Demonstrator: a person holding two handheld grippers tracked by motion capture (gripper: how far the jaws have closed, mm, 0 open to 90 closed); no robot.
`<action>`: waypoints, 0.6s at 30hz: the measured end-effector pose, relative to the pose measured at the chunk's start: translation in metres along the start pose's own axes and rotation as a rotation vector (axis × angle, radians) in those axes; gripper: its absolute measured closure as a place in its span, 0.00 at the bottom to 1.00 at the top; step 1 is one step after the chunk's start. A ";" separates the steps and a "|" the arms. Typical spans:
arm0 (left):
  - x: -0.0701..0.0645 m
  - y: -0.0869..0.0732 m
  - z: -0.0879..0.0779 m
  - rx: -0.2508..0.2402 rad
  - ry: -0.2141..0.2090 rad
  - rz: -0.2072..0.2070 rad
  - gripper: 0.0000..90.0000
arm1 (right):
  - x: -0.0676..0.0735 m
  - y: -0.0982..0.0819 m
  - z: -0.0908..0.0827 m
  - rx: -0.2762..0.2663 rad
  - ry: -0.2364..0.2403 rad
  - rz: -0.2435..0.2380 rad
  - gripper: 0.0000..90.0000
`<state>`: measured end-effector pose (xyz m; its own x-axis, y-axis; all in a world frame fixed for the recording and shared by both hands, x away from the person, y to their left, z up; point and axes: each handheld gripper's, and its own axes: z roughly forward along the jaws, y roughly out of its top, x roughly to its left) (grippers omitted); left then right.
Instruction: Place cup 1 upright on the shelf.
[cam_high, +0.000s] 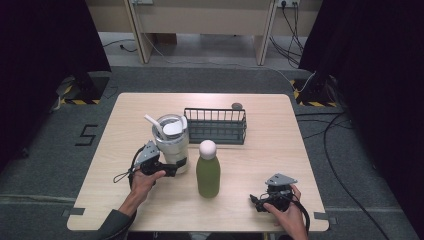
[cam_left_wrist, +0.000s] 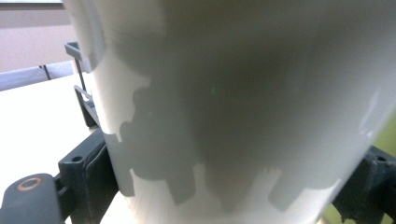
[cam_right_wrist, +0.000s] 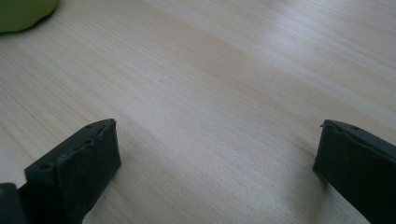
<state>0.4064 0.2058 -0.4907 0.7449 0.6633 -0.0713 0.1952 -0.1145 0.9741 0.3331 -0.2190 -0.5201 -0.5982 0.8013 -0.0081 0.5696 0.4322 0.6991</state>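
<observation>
1. My left gripper (cam_high: 172, 169) is at the near-left side of the white cup (cam_high: 172, 142), low on its body, with my left hand (cam_high: 144, 181) behind it.
2. In the left gripper view the cup wall (cam_left_wrist: 243, 107) sits between the two jaws; one jaw stands at each side of it and both appear to touch it, so I read the jaws as pinching the cup near its base.
3. The cup stands upright on the table (cam_high: 100, 165), left of centre, with a lid and a white straw (cam_high: 154, 125) leaning to the far left.
4. A green bottle (cam_high: 208, 172) with a round white cap stands upright just right of the cup and slightly nearer to me; I cannot tell whether the two touch.
5. A dark wire basket (cam_high: 216, 126) sits just beyond the cup and bottle, its left end close to the cup's far-right side.
6. A small round dark disc (cam_high: 237, 106) lies on the table behind the basket, near the far edge.
7. My right gripper (cam_high: 253, 201) rests low at the near-right corner, held in my right hand (cam_high: 285, 210), well apart from the bottle.
8. In the right gripper view its jaws are spread wide with bare wood (cam_right_wrist: 224, 93) between them, and a green edge of the bottle (cam_right_wrist: 23, 14) shows at the far left.
</observation>
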 end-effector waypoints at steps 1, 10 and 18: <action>0.000 0.002 0.000 0.003 0.002 0.006 0.12 | 0.000 0.000 0.000 0.000 0.000 0.000 0.00; -0.001 0.030 0.005 0.008 0.003 0.049 0.12 | 0.000 0.000 0.000 0.000 0.000 0.000 0.00; 0.002 0.055 0.015 0.022 -0.009 0.061 0.12 | 0.000 0.000 0.000 0.000 0.000 0.000 0.00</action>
<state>0.4282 0.1898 -0.4402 0.7613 0.6482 -0.0139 0.1630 -0.1707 0.9718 0.3331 -0.2190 -0.5201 -0.5981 0.8014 -0.0083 0.5696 0.4323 0.6991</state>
